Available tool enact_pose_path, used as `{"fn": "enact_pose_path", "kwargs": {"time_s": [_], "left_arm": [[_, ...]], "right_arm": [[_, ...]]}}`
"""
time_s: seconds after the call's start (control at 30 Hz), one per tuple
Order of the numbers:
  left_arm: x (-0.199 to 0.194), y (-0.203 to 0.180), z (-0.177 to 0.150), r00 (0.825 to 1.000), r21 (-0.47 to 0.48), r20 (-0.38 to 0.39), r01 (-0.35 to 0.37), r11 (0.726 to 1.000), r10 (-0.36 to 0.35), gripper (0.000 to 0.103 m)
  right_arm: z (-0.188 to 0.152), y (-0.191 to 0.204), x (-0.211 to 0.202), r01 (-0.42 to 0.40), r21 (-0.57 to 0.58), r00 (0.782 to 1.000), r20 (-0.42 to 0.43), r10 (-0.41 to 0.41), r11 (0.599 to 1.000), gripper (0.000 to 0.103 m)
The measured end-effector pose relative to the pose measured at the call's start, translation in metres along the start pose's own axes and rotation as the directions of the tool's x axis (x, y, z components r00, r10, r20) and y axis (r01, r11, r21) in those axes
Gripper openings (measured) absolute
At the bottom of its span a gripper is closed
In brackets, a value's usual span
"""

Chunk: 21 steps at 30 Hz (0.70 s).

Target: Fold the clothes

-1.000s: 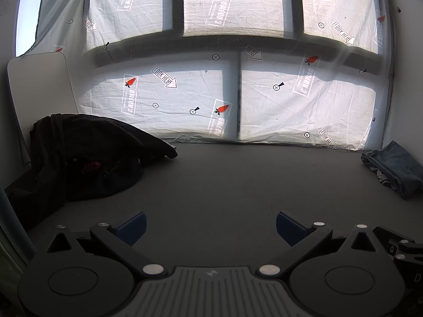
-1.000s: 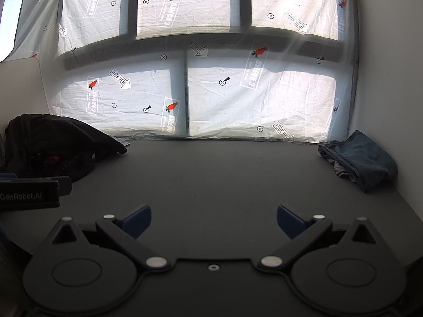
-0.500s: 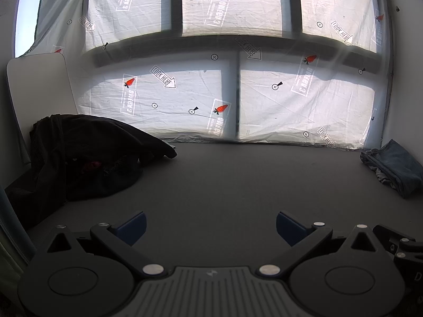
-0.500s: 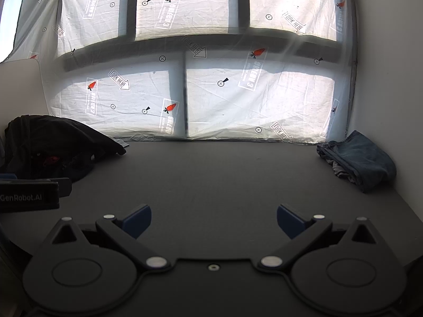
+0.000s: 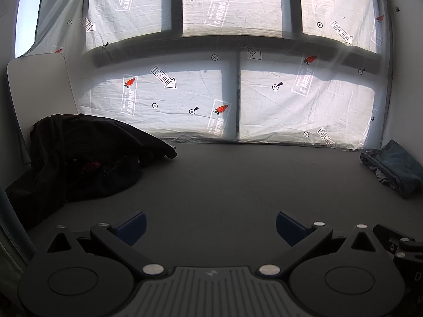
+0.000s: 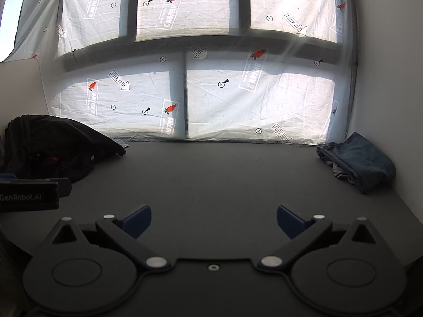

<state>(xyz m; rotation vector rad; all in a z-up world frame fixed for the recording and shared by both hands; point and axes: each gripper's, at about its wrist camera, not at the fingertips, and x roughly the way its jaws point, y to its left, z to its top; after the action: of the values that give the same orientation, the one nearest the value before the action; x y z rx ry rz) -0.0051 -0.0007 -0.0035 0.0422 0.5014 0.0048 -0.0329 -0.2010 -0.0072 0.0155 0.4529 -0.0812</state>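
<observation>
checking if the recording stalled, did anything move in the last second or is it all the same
Almost nothing changed. Both views drifted very slightly, so the grippers barely shifted; nothing was taken hold of or let go. The left gripper and right gripper stay open and empty over the dark table. The black clothes pile and the folded blue garment lie as before.

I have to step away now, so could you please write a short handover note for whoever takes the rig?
Left gripper: open, empty, above the dark table.
Right gripper: open, empty.
Black clothes pile: heaped at the far left, unfolded.
Blue denim garment: bunched at the far right by the wall.
Done: nothing visibly folded.
Left: probably pull one garment to the middle, spread it, fold it, then the rest.
</observation>
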Motion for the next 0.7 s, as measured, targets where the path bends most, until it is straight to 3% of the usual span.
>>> {"fn": "enact_pose_path", "kwargs": {"time_s": [0.5, 0.7], "left_arm": [[0.013, 0.000, 0.005, 1.000, 0.002, -0.015, 0.020, 1.000, -0.020, 0.103], [0.037, -0.007, 0.008, 0.997, -0.028, -0.056, 0.042, 0.999, -0.044, 0.103]], "right_arm": [[0.001, 0.000, 0.003, 0.028, 0.007, 1.000, -0.003, -0.028, 1.000, 0.103], [0.000, -0.010, 0.018, 0.066, 0.015, 0.997, -0.029, -0.066, 0.998, 0.103]]}}
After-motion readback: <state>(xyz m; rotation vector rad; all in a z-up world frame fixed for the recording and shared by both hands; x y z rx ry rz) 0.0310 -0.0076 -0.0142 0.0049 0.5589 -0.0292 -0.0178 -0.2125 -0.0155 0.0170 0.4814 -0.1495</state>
